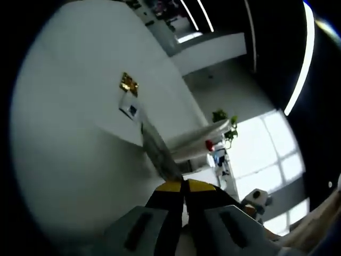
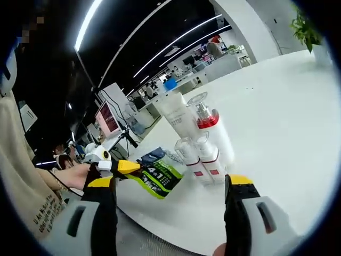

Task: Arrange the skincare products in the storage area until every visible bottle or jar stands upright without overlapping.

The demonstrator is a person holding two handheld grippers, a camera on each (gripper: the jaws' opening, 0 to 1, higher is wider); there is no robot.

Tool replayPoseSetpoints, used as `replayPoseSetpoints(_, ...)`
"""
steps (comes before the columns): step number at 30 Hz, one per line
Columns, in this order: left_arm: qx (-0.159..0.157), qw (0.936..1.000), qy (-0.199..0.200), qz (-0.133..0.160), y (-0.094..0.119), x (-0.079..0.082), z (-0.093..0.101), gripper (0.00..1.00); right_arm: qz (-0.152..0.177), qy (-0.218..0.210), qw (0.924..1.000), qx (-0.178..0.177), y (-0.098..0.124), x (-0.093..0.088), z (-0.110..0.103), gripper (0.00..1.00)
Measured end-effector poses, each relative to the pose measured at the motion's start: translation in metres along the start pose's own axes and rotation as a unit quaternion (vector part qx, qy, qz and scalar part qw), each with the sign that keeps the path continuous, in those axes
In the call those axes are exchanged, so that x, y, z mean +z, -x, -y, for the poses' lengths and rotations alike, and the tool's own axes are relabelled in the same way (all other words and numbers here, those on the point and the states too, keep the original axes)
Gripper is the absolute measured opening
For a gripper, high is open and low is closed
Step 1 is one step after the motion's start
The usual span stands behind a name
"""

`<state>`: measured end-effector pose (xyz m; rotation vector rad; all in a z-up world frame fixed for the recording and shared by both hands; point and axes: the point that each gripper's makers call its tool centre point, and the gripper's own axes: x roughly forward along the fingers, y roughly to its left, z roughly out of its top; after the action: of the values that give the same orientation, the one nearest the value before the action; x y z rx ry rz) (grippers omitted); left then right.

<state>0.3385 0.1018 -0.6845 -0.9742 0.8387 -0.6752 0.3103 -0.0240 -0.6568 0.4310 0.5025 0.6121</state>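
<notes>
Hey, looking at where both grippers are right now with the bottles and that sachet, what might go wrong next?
1. The left gripper pinches the green sachet right beside the small bottles; swinging it could knock them over.
2. The bottles stand close together, the tall white bottle and the red-collared pump bottle just behind the small ones, so one tipping may topple the others.
3. The right gripper is open near the table edge; a hasty reach could push bottles.

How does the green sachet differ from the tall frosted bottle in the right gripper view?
The flat green foil sachet is a soft pack held off the table by the left hand-held gripper. The tall frosted white bottle is rigid and cylindrical and stands upright on the white table.
</notes>
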Motion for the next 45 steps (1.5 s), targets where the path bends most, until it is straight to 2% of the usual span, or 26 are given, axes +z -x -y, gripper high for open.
replayPoseSetpoints(10, 0.046, 0.9985, -0.005, -0.029, -0.006, -0.014, -0.035, 0.00, -0.018, 0.024, 0.9995, -0.008, -0.002, -0.007, 0.001, 0.84)
replayPoseSetpoints(21, 0.086, 0.9945, -0.028, -0.053, -0.006, -0.026, -0.059, 0.00, -0.016, 0.024, 0.9995, -0.016, -0.001, -0.006, 0.005, 0.84)
replayPoseSetpoints(30, 0.119, 0.9871, -0.080, -0.072, -0.002, -0.030, -0.074, 0.00, -0.017, 0.022, 0.9995, -0.018, -0.001, -0.007, 0.005, 0.84)
replayPoseSetpoints(32, 0.128, 0.9836, -0.101, -0.078, -0.001, -0.030, -0.077, 0.01, -0.017, 0.022, 0.9995, -0.018, -0.001, -0.007, 0.005, 0.84)
replayPoseSetpoints(35, 0.145, 0.9723, -0.158, -0.093, 0.001, -0.028, -0.080, 0.03, -0.018, 0.022, 0.9995, -0.017, -0.001, -0.007, 0.005, 0.83)
replayPoseSetpoints(37, 0.153, 0.9608, -0.203, -0.110, 0.002, -0.028, -0.079, 0.05, -0.018, 0.021, 0.9995, -0.018, -0.001, -0.007, 0.006, 0.83)
replayPoseSetpoints(39, 0.159, 0.9448, -0.255, -0.130, 0.002, -0.029, -0.079, 0.09, -0.018, 0.021, 0.9995, -0.018, -0.001, -0.007, 0.006, 0.83)
replayPoseSetpoints(40, 0.164, 0.9348, -0.281, -0.142, 0.003, -0.029, -0.079, 0.11, -0.018, 0.020, 0.9995, -0.018, -0.002, -0.007, 0.006, 0.83)
replayPoseSetpoints(42, 0.177, 0.9177, -0.320, -0.154, 0.005, -0.029, -0.081, 0.17, -0.017, 0.020, 0.9995, -0.018, -0.001, -0.007, 0.006, 0.83)
replayPoseSetpoints(43, 0.188, 0.9048, -0.346, -0.162, 0.006, -0.027, -0.083, 0.20, -0.017, 0.020, 0.9995, -0.018, -0.001, -0.007, 0.006, 0.83)
replayPoseSetpoints(45, 0.197, 0.8890, -0.376, -0.172, 0.006, -0.023, -0.088, 0.23, -0.017, 0.020, 0.9995, -0.018, -0.001, -0.007, 0.006, 0.83)
